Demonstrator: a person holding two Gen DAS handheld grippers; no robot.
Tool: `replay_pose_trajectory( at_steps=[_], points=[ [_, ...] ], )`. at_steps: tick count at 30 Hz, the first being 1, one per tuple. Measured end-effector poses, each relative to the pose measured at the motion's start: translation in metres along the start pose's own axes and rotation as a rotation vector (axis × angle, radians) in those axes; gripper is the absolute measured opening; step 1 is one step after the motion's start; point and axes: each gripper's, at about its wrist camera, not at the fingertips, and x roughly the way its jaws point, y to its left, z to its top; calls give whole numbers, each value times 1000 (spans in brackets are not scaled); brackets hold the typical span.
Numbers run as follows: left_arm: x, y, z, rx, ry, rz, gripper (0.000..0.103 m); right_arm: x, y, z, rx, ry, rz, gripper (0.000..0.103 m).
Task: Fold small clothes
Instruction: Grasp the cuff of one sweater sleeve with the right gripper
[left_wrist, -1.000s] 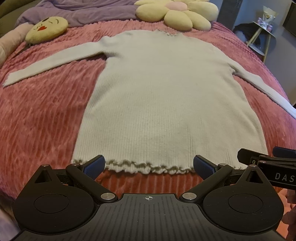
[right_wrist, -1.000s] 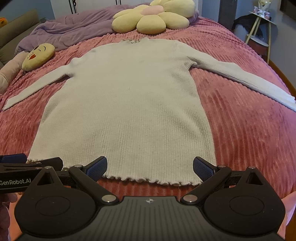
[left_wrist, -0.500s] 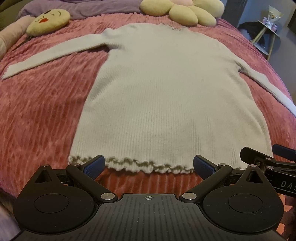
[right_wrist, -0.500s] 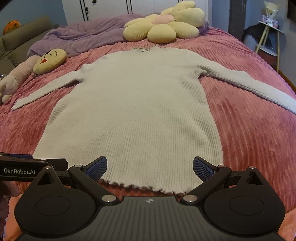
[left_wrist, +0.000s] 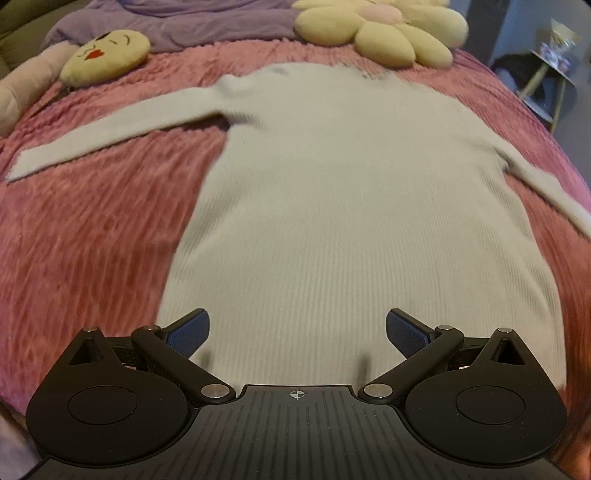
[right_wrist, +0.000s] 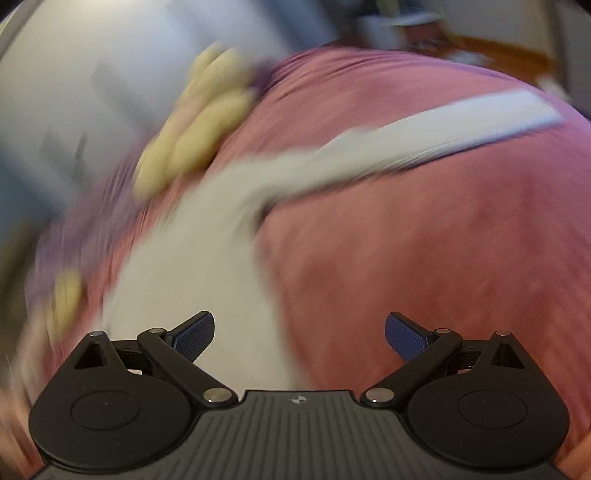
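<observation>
- Far left on the bed (left_wrist: 92, 236), there's a yellow kissy-face pillow (left_wrist: 105, 55) sitting on the pink ribbed cover, just past the end of the sweater's left sleeve (left_wrist: 122, 127).
- That sleeve is stretched straight out to the left, flat on the cover.
- The white ribbed sweater (left_wrist: 351, 206) is laid flat in the middle of the bed, neck at the far end, hem at the near end under the left claw (left_wrist: 295, 334).
- Left claw is wide open with nothing in it, both blue pads (left_wrist: 186, 332) sitting over the sweater's lower body.
- Far end, just beyond the neckline: a big yellow flower pillow (left_wrist: 384, 29) and a purple blanket (left_wrist: 177, 26) to its left.
- Right sleeve (right_wrist: 424, 138) runs out to the right across the cover.
- The right wrist view is super blurry, but the right claw (right_wrist: 299, 334) is spread wide too, holding nothing; its left pad is over the sweater's right edge, its right pad over bare pink cover.
- Far right past the bed there's a small side table (left_wrist: 550, 74).
</observation>
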Motion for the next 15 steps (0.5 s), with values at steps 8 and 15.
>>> replay_pose_trajectory(
  at_steps=[8,15],
  points=[
    [34,-20,36,-46,2,15,103,3,-124,85,440,-252,-50,42],
    [56,-41,43,-7,16,56,103,25,-175,103,626,-324,-70,28]
  ],
)
